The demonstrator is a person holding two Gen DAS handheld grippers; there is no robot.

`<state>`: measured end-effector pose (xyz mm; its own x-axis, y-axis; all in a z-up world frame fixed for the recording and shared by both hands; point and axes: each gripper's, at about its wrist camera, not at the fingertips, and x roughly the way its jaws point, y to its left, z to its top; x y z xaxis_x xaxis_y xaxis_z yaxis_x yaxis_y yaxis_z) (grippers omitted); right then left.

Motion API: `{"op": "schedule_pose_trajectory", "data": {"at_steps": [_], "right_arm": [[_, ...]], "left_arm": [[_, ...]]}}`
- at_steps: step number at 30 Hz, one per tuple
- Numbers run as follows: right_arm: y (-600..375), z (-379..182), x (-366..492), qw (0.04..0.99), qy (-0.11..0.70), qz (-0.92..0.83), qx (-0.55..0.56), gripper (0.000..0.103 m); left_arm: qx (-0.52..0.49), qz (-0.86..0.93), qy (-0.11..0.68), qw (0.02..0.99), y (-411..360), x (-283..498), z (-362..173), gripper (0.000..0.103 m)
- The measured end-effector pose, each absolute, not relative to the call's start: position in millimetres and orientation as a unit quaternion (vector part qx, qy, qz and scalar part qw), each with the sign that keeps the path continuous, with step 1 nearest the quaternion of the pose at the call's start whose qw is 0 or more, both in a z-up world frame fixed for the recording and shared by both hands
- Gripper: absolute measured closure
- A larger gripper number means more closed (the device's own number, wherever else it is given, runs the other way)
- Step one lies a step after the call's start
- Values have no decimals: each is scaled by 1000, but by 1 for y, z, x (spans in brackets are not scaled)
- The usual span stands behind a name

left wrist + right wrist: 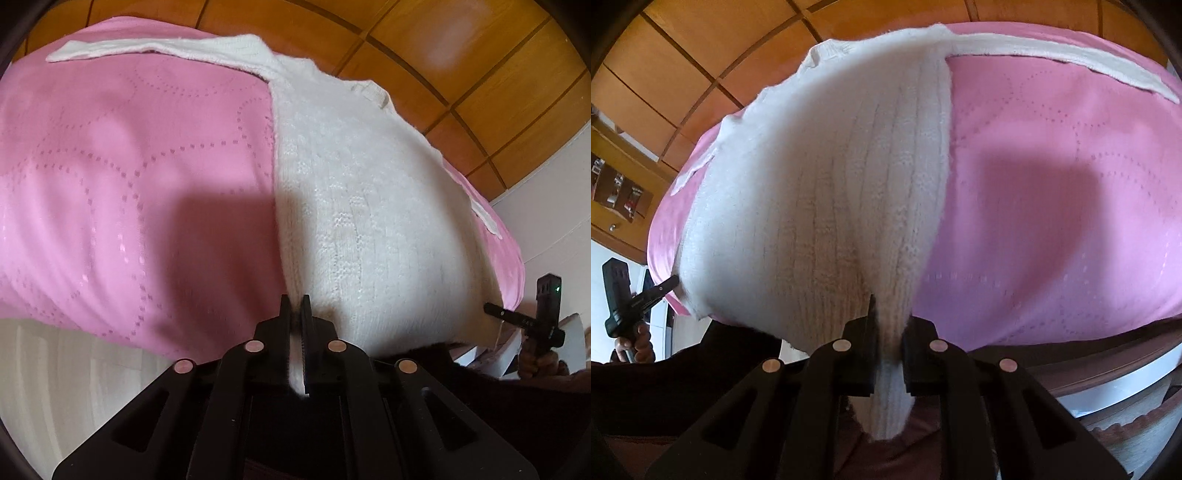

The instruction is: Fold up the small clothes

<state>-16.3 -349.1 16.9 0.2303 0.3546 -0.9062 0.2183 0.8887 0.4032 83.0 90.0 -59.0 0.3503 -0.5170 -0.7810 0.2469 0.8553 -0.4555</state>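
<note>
Pinched at bottom centre by left gripper [295,314]: hem corner of white knit sweater [369,206]. Same by right gripper [888,325], presumably for folding upward. Spread across pink bedspread [129,166], sleeves toward upper frame.

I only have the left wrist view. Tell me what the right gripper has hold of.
Observer: The right gripper is shut on the near hem of the white knit sweater, with cloth hanging out below its jaws.
Operator: Report the sleeve on that side.
Observer: The sleeve lies stretched out flat across the pink bedspread, towards the far edge.
Operator: Say what stands beyond the bed on the left.
Observer: A wooden shelf unit with small items on it.
</note>
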Motion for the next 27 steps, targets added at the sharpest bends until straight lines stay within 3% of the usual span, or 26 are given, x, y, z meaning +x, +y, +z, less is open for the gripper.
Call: {"op": "schedule_pose_trajectory", "data": {"at_steps": [2,3,4,5,10,18,27], "right_arm": [[-352,20,-13,752,616,45,231,79],[-360,24,-12,756,610,36,234,71],[-369,27,-13,761,602,29,241,59],[-381,29,-8,767,590,11,252,58],[-455,24,1,773,544,-93,314,57],[-573,6,32,759,456,-243,396,56],[-659,-17,75,729,411,-329,436,61]], "left_arm": [[-131,-219,508,823,95,91,-49,94],[-132,-210,500,830,97,94,-44,76],[-137,-199,486,840,98,101,-38,65],[-140,-193,473,848,98,104,-33,54],[-122,-198,430,872,60,136,-13,53],[-55,-227,437,869,-19,183,-23,53],[-40,-204,460,863,-33,202,-47,36]]}}
